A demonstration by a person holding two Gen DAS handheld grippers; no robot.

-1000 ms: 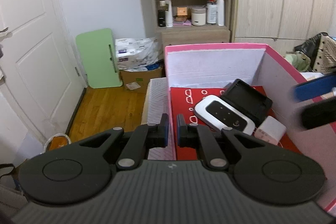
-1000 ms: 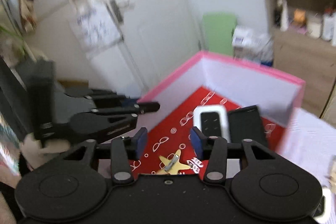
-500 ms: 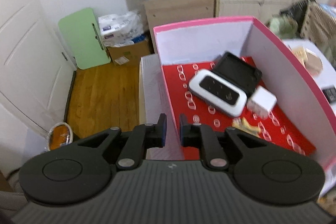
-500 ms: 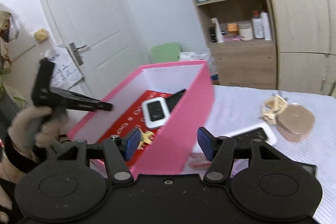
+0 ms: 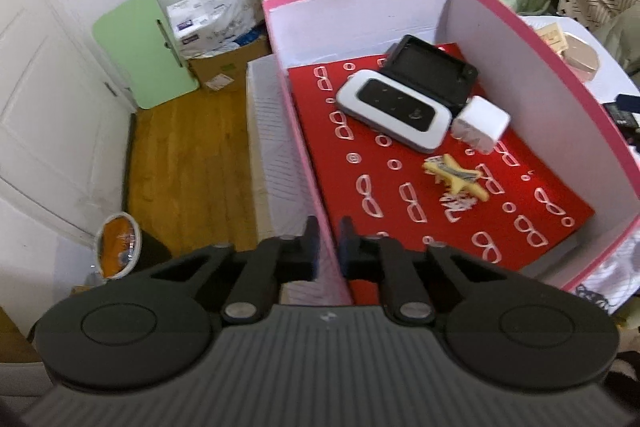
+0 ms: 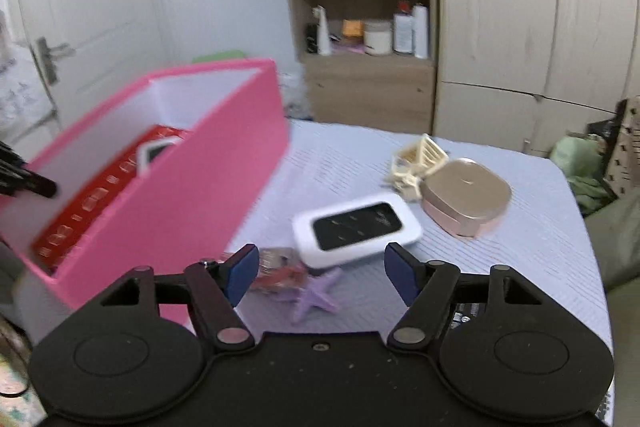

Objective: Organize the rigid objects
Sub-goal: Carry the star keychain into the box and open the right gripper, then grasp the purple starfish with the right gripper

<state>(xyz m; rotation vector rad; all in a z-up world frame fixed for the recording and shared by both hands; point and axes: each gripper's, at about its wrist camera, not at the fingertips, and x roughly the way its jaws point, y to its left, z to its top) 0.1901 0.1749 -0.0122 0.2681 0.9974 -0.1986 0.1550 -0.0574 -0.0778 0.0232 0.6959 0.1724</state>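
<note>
Left gripper [image 5: 328,241] astride the near-left wall of the pink box [image 5: 536,39], fingers [image 5: 310,247] nearly together with that thin wall between them; contact with the wall not clear. Inside the box, on the red patterned lining [image 5: 400,187]: a white device with a black face [image 5: 392,115], a black case [image 5: 434,69] touching it on the far side, a white cube adapter [image 5: 482,123] just beside both, a yellow star clip [image 5: 456,177] nearer the front wall.

Right gripper [image 6: 320,275] above the bench [image 6: 520,267], to the right of the pink box [image 6: 192,195], fingers [image 6: 240,273] wide apart and holding nothing. Beyond the fingers, right of the box: a second white device [image 6: 356,229] flat on the bench, a purple star [image 6: 316,297] just in front of it, a blurred red-and-clear item [image 6: 276,271] touching the star on the box side. Further from the box, a rose-gold case [image 6: 466,197] with a cream hair claw [image 6: 416,163] touching its left edge. Tip of the left gripper [image 6: 28,179] visible at the box's far-left wall.
</note>
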